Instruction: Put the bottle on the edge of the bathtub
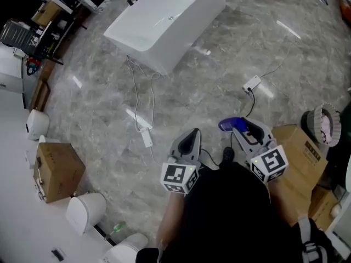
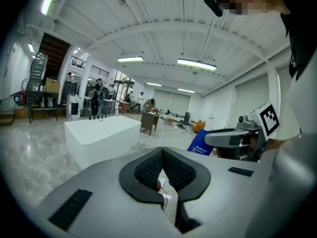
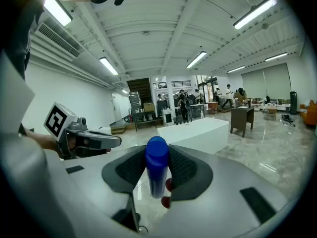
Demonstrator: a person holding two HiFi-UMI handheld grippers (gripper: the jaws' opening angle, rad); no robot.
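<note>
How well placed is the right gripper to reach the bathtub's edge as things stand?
Probably not yet. The right gripper, shut on the bottle, sits close to the person, while the bathtub stands far off across the floor. Only loose cables lie between; the person would likely need to walk over.

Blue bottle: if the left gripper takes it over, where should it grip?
Probably the free end of the blue bottle that sticks out of the right gripper toward the left gripper, approached from that side, jaws across its round body.
</note>
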